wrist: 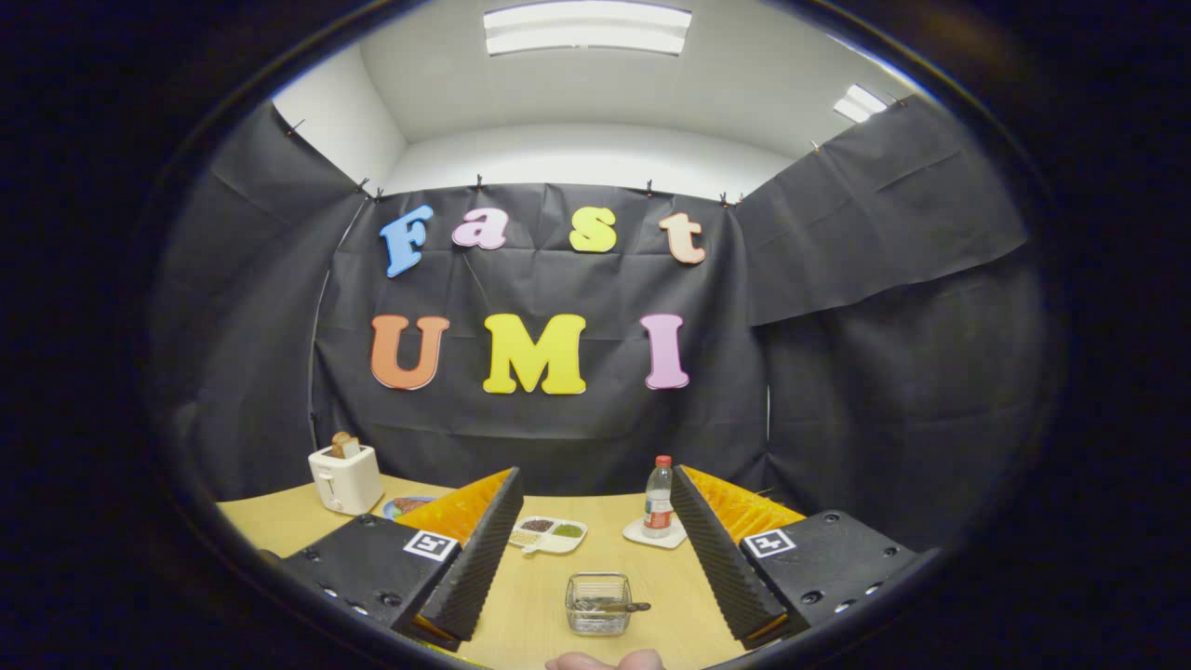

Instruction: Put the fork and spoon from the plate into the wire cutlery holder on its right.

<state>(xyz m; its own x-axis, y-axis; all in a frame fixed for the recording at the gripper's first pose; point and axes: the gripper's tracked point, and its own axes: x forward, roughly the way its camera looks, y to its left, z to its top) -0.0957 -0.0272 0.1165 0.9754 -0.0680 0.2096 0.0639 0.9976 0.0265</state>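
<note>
Holds the tongs [595, 471] spread wide with nothing gripped, raised above the wooden surface [530, 609] and aimed level across it toward the booth's far wall. Frames the wire cutlery holder [598, 603] between the two fingers, low and close, standing upright on the surface. Shows one dark utensil [614, 607] lying inside that holder, handle leaning over the rim on the side of the right finger (fork or spoon, too small to tell). Suggests, as a judgement only, that part of the task is done and that the wide opening suits either a release or a reach for the other piece. Puts a blue-rimmed plate [407, 505] beyond the left finger and largely hides it behind that finger, so cannot confirm any cutlery on it; fits the task's layout, with the holder off to its right. Places a white toaster [344, 479] with a slice standing in it just beside that plate, a divided dish [549, 534] of small portions ahead between the fingers, and a bottle [658, 498] on a small white coaster [642, 534] near the right finger. Catches fingertips of a hand [605, 661] at the near edge, just this side of the holder. Calls next, probably, for a swing toward the plate.
</note>
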